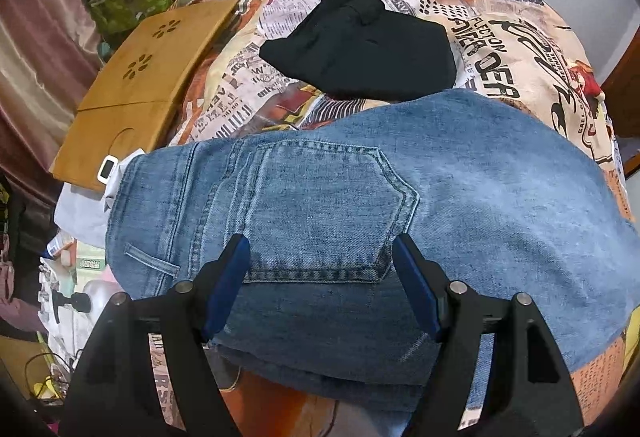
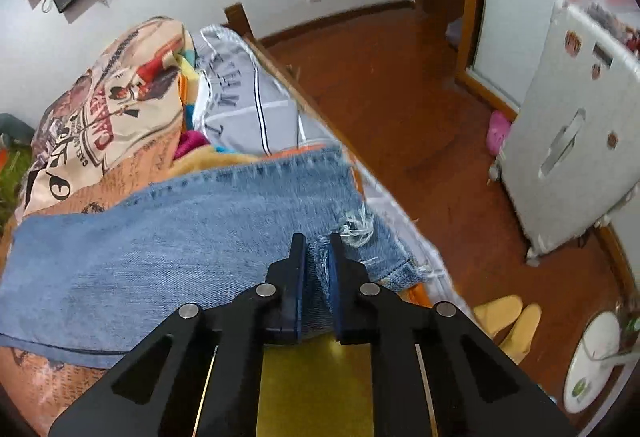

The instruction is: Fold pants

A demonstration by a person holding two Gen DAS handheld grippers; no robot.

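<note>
Blue denim pants [image 1: 360, 197] lie across the bed, back pocket up, doubled over on themselves. My left gripper [image 1: 322, 245] stands open just above the waist end, its blue pads either side of the pocket's lower corner, not pressing the cloth. In the right wrist view the leg end of the pants [image 2: 200, 221] stretches to the frayed hem near the bed's edge. My right gripper [image 2: 317, 241] is shut on a pinched fold of denim close to that hem.
A folded black garment [image 1: 360, 49] lies on the newspaper-print quilt [image 1: 500, 37] beyond the jeans. A wooden lap tray [image 1: 140, 85] sits at the left. The bed edge drops to a wooden floor [image 2: 380, 97] with yellow slippers [image 2: 508, 321] and a white heater [image 2: 568, 141].
</note>
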